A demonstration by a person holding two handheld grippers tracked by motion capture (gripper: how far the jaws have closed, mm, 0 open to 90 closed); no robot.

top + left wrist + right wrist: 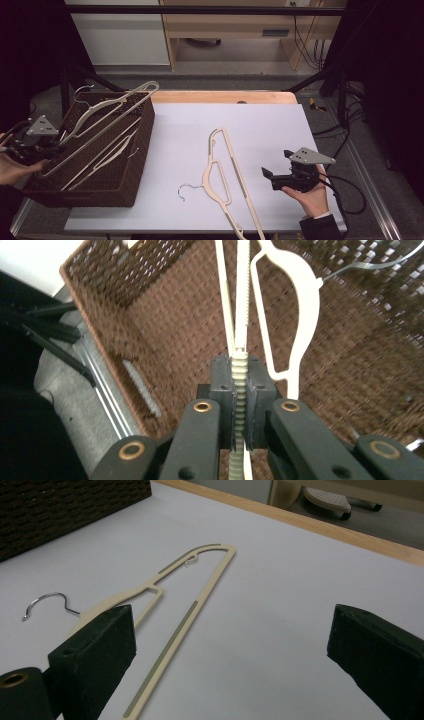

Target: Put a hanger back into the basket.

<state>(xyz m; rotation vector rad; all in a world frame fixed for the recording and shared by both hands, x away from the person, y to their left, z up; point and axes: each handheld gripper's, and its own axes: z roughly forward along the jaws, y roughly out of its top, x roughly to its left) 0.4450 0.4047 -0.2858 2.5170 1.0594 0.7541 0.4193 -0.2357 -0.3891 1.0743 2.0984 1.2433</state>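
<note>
My left gripper (240, 400) pinches a hanger (239, 330) over the basket (131, 150); right gripper (280, 170) spread wide, empty. One hanger on table (222, 170) looks left to do, imo.

The basket (131, 165) is dark brown, in a tight woven pattern. The hangers (222, 180) are cream with grey ribbed strips along the bar and silver wire hooks (188, 190). The tabletop (270, 125) is plain white, edged in pale wood. Each hand-held gripper (278, 169) is black, topped with a grey plate (311, 156).
</note>
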